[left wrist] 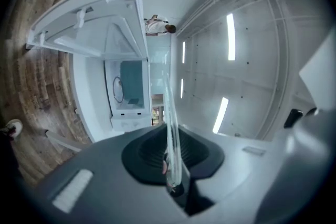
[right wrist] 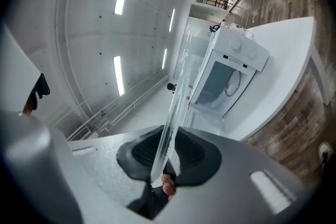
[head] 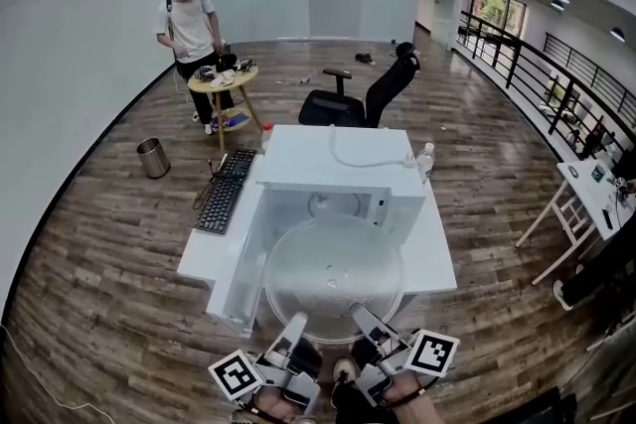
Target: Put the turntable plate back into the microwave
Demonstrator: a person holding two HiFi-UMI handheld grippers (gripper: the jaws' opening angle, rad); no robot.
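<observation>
The round glass turntable plate (head: 333, 273) hangs level in front of the white microwave (head: 328, 159), whose door (head: 238, 263) stands open to the left. A roller ring (head: 333, 206) shows on the cavity floor. My left gripper (head: 296, 338) is shut on the plate's near rim at the left, my right gripper (head: 370, 328) on the near rim at the right. In the left gripper view the plate (left wrist: 170, 123) runs edge-on between the jaws of the left gripper (left wrist: 172, 168). The right gripper view shows the plate (right wrist: 176, 107) clamped by the right gripper (right wrist: 163, 168).
The microwave stands on a white table (head: 437, 253) with a black keyboard (head: 224, 192) at the left and a bottle (head: 425, 159) at the right. Behind are an office chair (head: 363, 99), a person (head: 194, 25) at a small round table, and a metal bin (head: 152, 157).
</observation>
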